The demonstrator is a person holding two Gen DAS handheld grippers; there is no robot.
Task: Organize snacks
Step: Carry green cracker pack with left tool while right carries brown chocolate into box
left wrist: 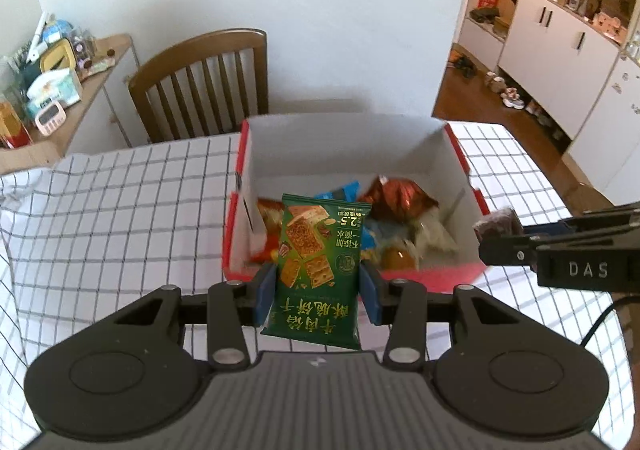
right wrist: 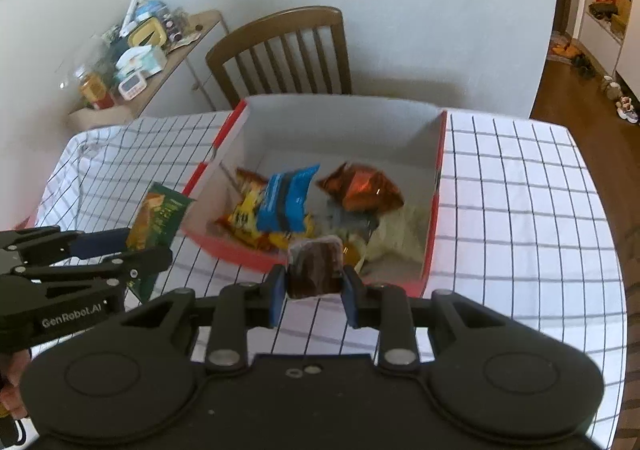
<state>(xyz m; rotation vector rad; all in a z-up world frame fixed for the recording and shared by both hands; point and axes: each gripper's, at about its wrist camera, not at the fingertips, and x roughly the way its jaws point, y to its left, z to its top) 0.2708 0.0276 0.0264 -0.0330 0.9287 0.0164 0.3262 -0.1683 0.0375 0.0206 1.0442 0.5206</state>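
Note:
My left gripper (left wrist: 318, 290) is shut on a green cracker packet (left wrist: 318, 262), held upright just before the near wall of a red box (left wrist: 432, 274) with white inside. The left gripper also shows in the right wrist view (right wrist: 132, 246) with the green packet (right wrist: 160, 215) at the box's left corner. My right gripper (right wrist: 314, 286) is shut on a small dark brown snack packet (right wrist: 316, 268) over the box's near wall (right wrist: 240, 258). It shows from the side in the left wrist view (left wrist: 496, 234). Inside the box lie a blue packet (right wrist: 286, 201), an orange foil packet (right wrist: 360, 189), a yellow packet (right wrist: 244, 215) and a pale one (right wrist: 400, 238).
The box stands on a table with a white checked cloth (left wrist: 120, 201). A wooden chair (left wrist: 204, 85) stands behind the table. A cluttered side shelf (left wrist: 52, 77) is at the far left. White cabinets (left wrist: 560, 49) and a wooden floor are at the right.

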